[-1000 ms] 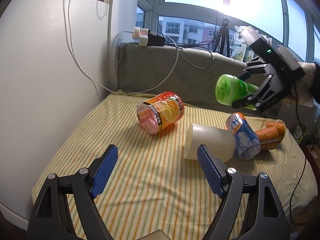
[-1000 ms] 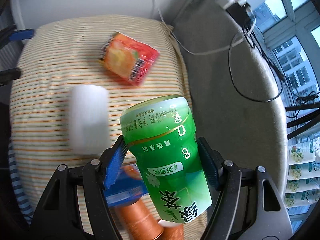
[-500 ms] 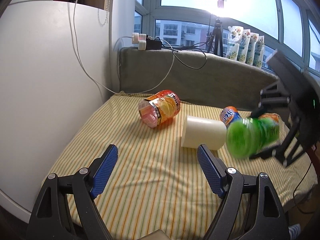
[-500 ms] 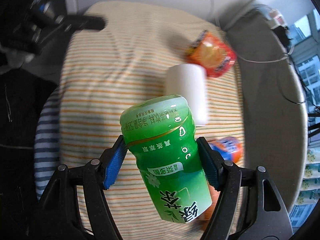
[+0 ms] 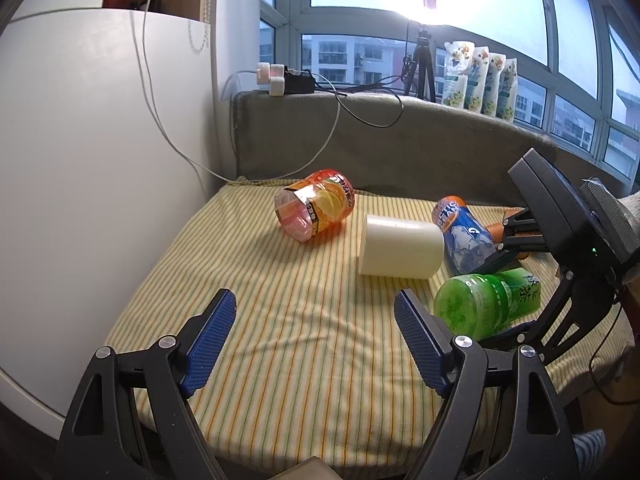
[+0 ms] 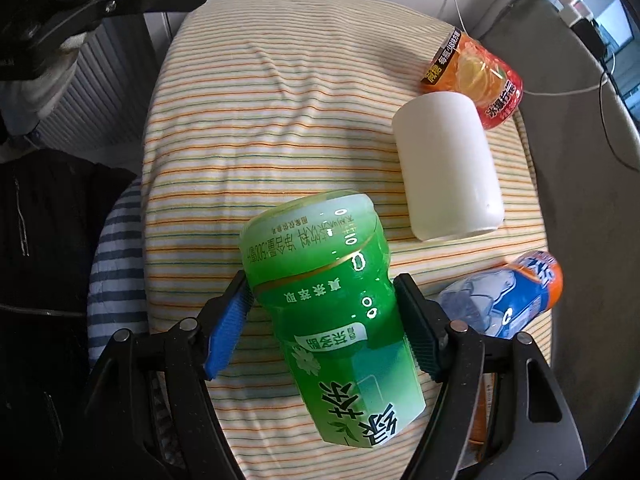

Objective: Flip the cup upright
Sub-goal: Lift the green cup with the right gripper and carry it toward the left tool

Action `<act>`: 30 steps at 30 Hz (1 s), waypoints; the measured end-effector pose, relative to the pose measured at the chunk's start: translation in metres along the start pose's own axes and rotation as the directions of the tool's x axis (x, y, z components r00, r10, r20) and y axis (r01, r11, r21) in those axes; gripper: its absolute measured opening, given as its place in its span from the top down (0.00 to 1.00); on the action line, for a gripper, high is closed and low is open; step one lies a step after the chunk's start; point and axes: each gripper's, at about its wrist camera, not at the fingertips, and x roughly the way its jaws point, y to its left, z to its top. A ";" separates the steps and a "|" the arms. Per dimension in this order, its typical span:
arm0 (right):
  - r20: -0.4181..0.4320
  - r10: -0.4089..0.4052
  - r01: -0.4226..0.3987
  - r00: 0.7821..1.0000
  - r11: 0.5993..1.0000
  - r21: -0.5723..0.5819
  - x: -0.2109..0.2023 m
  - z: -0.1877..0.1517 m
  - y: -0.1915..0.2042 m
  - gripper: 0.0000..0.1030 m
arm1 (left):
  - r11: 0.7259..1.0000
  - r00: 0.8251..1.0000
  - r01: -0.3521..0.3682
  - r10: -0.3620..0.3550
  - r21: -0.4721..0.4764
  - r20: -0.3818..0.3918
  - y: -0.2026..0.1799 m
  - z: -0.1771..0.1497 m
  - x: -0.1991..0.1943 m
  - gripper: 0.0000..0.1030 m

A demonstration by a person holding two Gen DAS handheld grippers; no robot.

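Lowered toward the cushion point(image 6: 280, 128), green cup point(image 6: 340, 312) stays pinched between right fingers point(image 6: 228, 328).

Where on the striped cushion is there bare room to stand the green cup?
The near half of the striped cushion is bare, bordered by the open left claw, the white cup and the orange cup. The far right is crowded: the white cup, the blue cup and the right claw gripping the green cup.

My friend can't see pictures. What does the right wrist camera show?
A claw with blue pads squeezes a see-through green plastic cup over a striped yellow cushion. A white cup, an orange cup and a blue cup lie tipped over nearby.
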 end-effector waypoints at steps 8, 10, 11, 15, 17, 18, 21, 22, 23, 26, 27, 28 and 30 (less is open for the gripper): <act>0.089 -0.032 0.025 0.995 0.997 0.076 -0.024 -0.010 -0.007 0.19 | 0.996 0.997 0.075 -0.074 0.050 -0.027 -0.012 0.008 -0.001 0.21; 0.124 -0.047 0.033 0.991 0.993 0.113 -0.036 -0.020 -0.011 0.19 | 0.989 0.992 0.118 -0.115 0.091 -0.045 -0.018 0.013 0.000 0.21; 0.139 -0.055 0.035 0.989 0.990 0.137 -0.041 -0.025 -0.013 0.19 | 0.984 0.990 0.138 -0.133 0.116 -0.055 -0.022 0.016 0.000 0.21; 0.189 -0.096 0.040 0.977 0.960 0.279 -0.061 -0.056 -0.022 0.19 | 0.936 0.962 0.262 -0.234 0.236 -0.141 -0.045 0.025 0.008 0.21; 0.213 -0.133 0.048 0.968 0.931 0.361 -0.073 -0.075 -0.020 0.19 | 0.895 0.931 0.345 -0.290 0.281 -0.221 -0.059 0.029 0.018 0.21; 0.220 -0.150 0.053 0.964 0.917 0.397 -0.077 -0.084 -0.020 0.19 | 0.874 0.914 0.383 -0.313 0.297 -0.257 -0.067 0.030 0.024 0.21; 0.238 -0.216 0.072 0.947 0.863 0.499 -0.093 -0.114 -0.012 0.19 | 0.813 0.862 0.477 -0.357 0.334 -0.360 -0.090 0.033 0.038 0.21; 0.240 -0.241 0.081 0.940 0.843 0.532 -0.097 -0.124 -0.010 0.19 | 0.793 0.847 0.499 -0.363 0.348 -0.387 -0.099 0.033 0.040 0.21; 0.243 -0.265 0.082 0.933 0.815 0.574 -0.102 -0.138 -0.006 0.19 | 0.771 0.833 0.522 -0.369 0.364 -0.412 -0.107 0.033 0.042 0.21; 0.237 -0.315 0.080 0.919 0.738 0.670 -0.110 -0.169 0.002 0.19 | 0.695 0.795 0.579 -0.366 0.426 -0.483 -0.134 0.035 0.048 0.21; 0.228 -0.333 0.087 0.915 0.713 0.695 -0.111 -0.179 0.005 0.19 | 0.670 0.787 0.590 -0.354 0.450 -0.505 -0.144 0.035 0.051 0.21; 0.217 -0.351 0.095 0.911 0.690 0.718 -0.111 -0.188 0.008 0.19 | 0.653 0.783 0.595 -0.338 0.469 -0.522 -0.151 0.035 0.054 0.21; 0.205 -0.367 0.094 0.907 0.651 0.753 -0.113 -0.204 0.013 0.19 | 0.602 0.764 0.617 -0.303 0.507 -0.570 -0.172 0.030 0.062 0.21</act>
